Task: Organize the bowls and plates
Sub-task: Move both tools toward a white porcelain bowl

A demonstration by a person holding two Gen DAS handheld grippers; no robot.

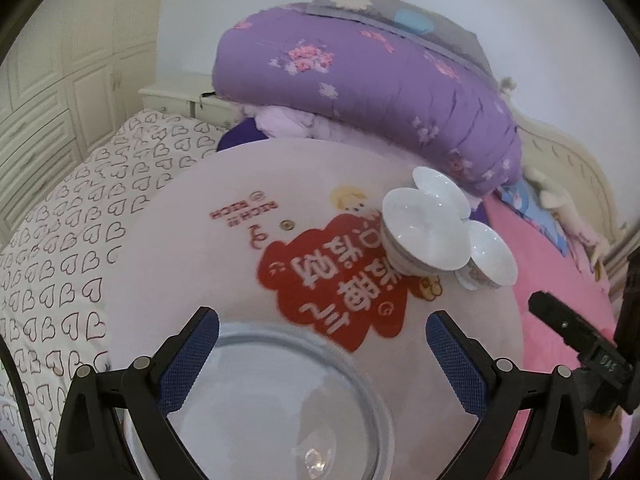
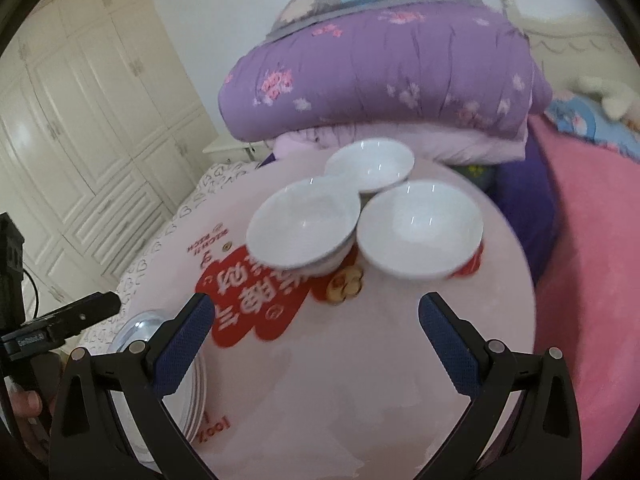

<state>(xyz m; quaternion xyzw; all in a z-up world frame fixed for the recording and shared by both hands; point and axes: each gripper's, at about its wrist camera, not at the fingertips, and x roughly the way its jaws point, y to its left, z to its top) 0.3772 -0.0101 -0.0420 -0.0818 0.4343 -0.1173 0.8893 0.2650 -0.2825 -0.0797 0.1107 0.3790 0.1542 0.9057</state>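
Bare pink tabletop (image 2: pixel 360 380) lies open between the spread fingers of the right gripper (image 2: pixel 314 322), giving a clear lane toward 12 o'clock. That lane is blocked by three white bowls (image 2: pixel 418 236) clustered close together, with folded purple bedding (image 2: pixel 380 84) stacked behind. At 9 o'clock a glass plate (image 2: pixel 136 330) occupies the table's edge.

Three white bowls (image 2: pixel 419 234) stand upright, clustered and touching, far from a clear glass plate (image 1: pixel 280 400).
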